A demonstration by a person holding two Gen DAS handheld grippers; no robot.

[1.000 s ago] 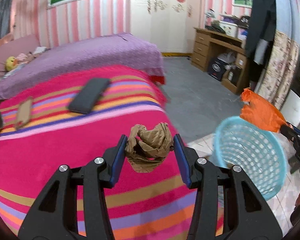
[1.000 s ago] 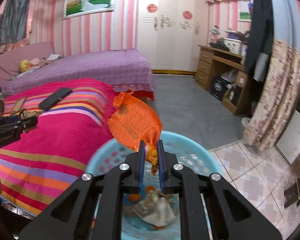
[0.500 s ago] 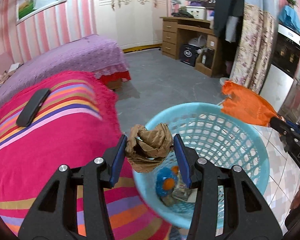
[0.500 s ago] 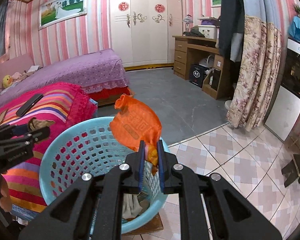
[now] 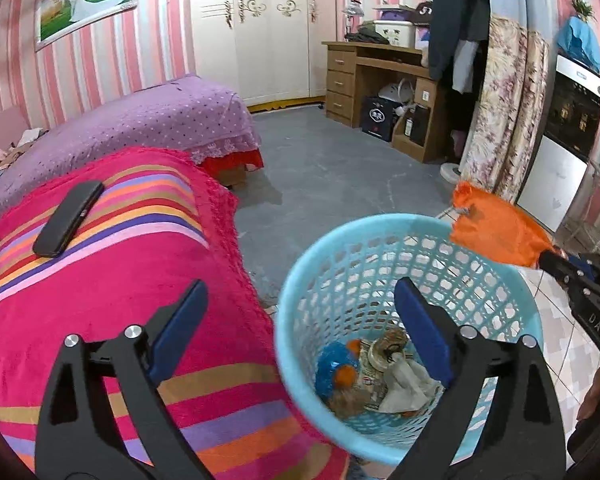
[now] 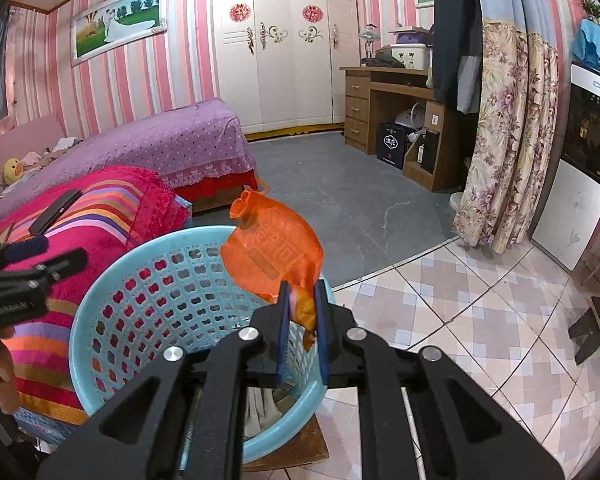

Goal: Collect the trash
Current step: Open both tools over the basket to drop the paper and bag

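A light blue mesh basket [image 5: 380, 228] stands beside the bed with mixed trash [image 5: 380, 368] at its bottom, including a blurred brown lump [image 5: 345, 400]. My left gripper [image 5: 300, 284] hangs over the basket's near left side. Its jaws are opening wide, with nothing between the blue pads. In the right wrist view, my right gripper [image 6: 301, 286] is shut on the corner of an orange plastic bag [image 6: 272, 252], held above the basket's rim [image 6: 140, 248]. The same bag [image 5: 496, 232] shows at the basket's far right in the left wrist view. The left gripper [image 6: 60, 252] shows at that view's left edge.
A striped pink blanket [image 5: 100, 300] covers the bed left of the basket, and a black flat case [image 5: 68, 218] lies on it. Beyond is a purple bed [image 5: 160, 116]. A wooden desk [image 5: 372, 76] and a floral curtain [image 6: 504, 140] stand past the grey floor. The basket rests on a low wooden stand [image 6: 296, 448].
My left gripper swung from over the bed to over the basket, then opened; the brown crumpled wad left its jaws. The right gripper moved right with the orange bag, to the basket's rim.
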